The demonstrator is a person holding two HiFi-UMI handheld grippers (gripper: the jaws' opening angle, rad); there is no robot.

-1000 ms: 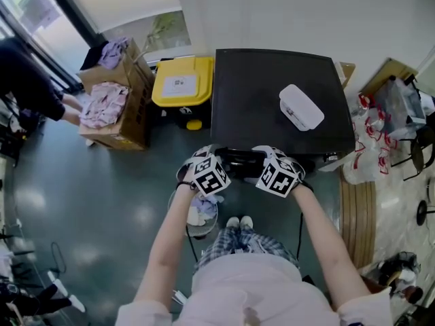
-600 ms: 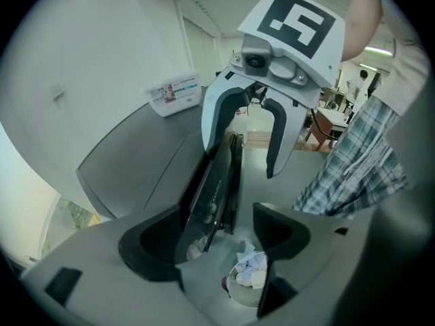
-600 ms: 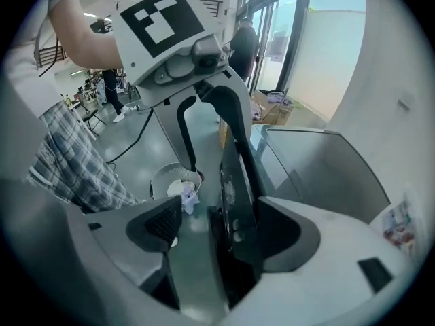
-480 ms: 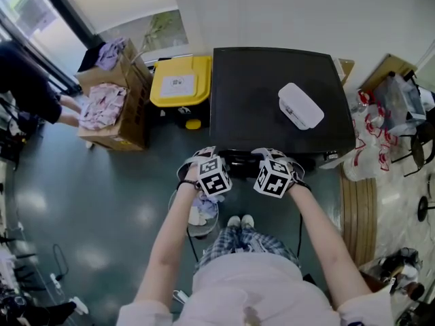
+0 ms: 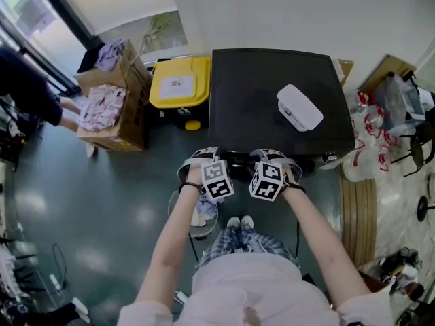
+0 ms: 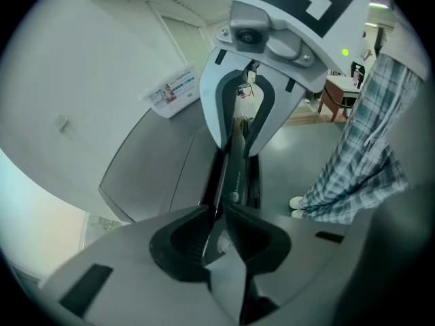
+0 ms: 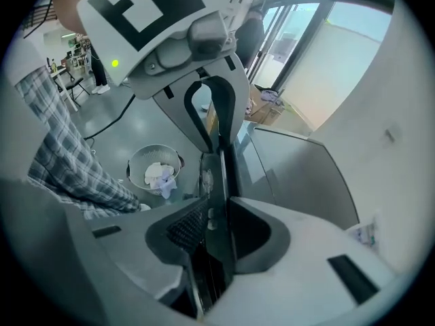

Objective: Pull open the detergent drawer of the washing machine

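Left tongs (image 6: 219, 216) and right tongs (image 7: 216, 216) just closed. Both clamped on the thin dark detergent drawer front (image 6: 236, 175) of the black washing machine (image 5: 258, 100)

No text is readable in any view. The yellow plastic lid (image 5: 204, 80) carries a white label (image 5: 179, 84), its print too small. The white rectangular box (image 5: 300, 107) on the black washing machine top (image 5: 251, 107) has a coloured printed sticker (image 6: 171, 89), also illegible. The dark detergent drawer front (image 6: 236, 175) shows faint pale marks, unreadable.
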